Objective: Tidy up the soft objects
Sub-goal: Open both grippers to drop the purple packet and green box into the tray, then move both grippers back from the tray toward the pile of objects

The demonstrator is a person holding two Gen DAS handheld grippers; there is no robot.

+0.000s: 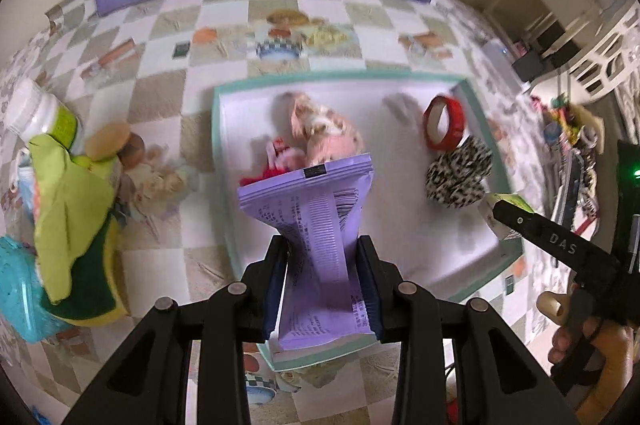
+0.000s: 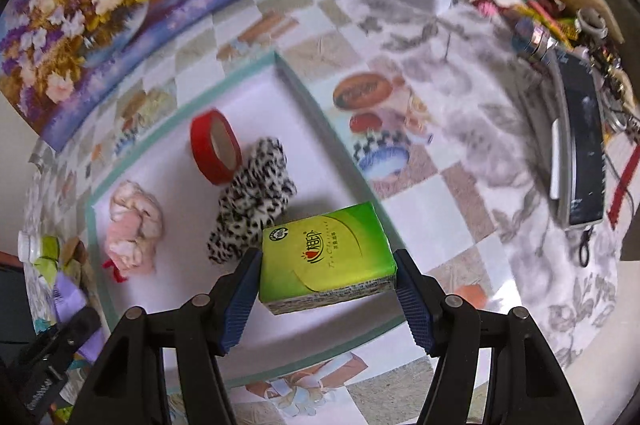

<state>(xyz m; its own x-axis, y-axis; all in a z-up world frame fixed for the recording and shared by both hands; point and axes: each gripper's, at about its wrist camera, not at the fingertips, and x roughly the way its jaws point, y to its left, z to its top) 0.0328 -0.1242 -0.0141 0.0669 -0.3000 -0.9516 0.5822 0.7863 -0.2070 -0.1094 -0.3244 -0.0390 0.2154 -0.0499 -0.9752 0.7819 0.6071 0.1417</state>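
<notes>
Risk: purple pack pinched hard at waist by left gripper; slip or crumpling judged likely if squeezed further. Green tissue pack held across width by right gripper; drop onto leopard scrunchie or red tape roll possible if released early. Both grippers pointed steeply down over white tray on bench; both packs carried above tray, not yet set down.

The purple packet hides part of the red-trimmed soft item; its print is illegible.
</notes>
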